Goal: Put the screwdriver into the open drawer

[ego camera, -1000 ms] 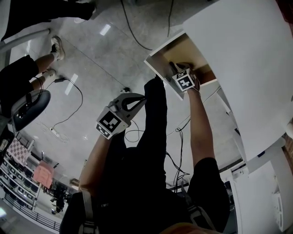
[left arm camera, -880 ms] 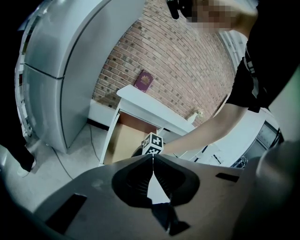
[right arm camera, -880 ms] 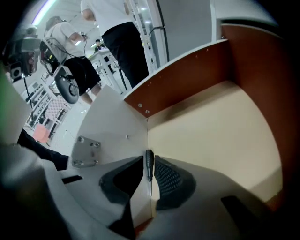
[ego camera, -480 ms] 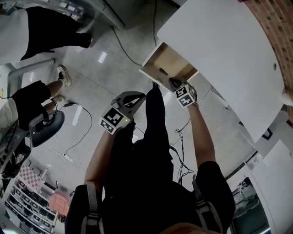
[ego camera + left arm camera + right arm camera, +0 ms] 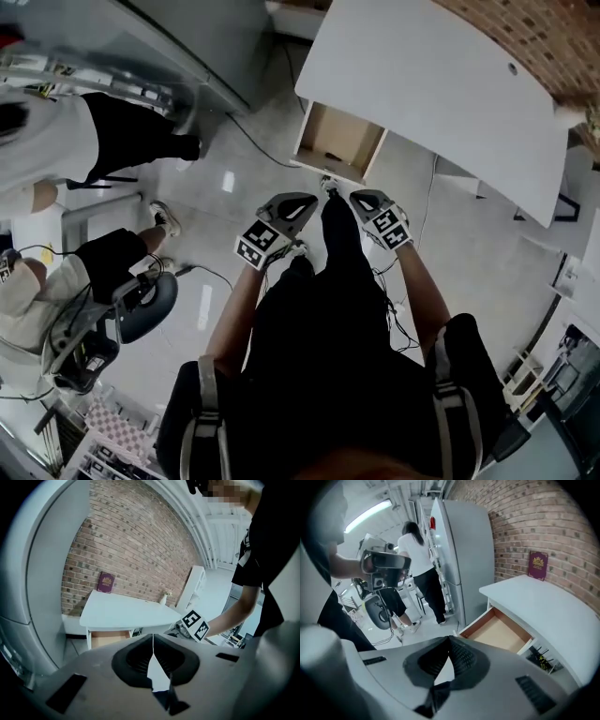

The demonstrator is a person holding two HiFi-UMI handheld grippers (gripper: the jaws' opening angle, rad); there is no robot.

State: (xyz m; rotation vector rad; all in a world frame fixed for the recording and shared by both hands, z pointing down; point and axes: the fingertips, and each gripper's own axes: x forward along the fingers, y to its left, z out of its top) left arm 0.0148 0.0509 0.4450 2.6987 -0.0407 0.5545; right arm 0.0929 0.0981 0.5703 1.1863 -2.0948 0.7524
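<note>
The white table [image 5: 441, 84] has its wooden drawer [image 5: 337, 141] pulled open toward me. A small dark thing, apparently the screwdriver [image 5: 332, 156], lies on the drawer's floor in the head view. In the right gripper view the drawer [image 5: 499, 632] shows only bare wood. My left gripper [image 5: 305, 202] and right gripper [image 5: 354, 196] hang side by side, back from the drawer front. The left gripper [image 5: 153, 637] has its jaws together with nothing in them. The right gripper [image 5: 449, 638] is likewise shut and empty.
A grey fridge [image 5: 187, 47] stands left of the table. Other people [image 5: 112, 141] and an office chair [image 5: 141, 305] are on the floor at left, with cables [image 5: 412, 244] near the table. A maroon book [image 5: 538, 565] leans on the brick wall.
My right gripper has come out of the drawer without the screwdriver and drawn back beside the left one. I have moved away from the table.
</note>
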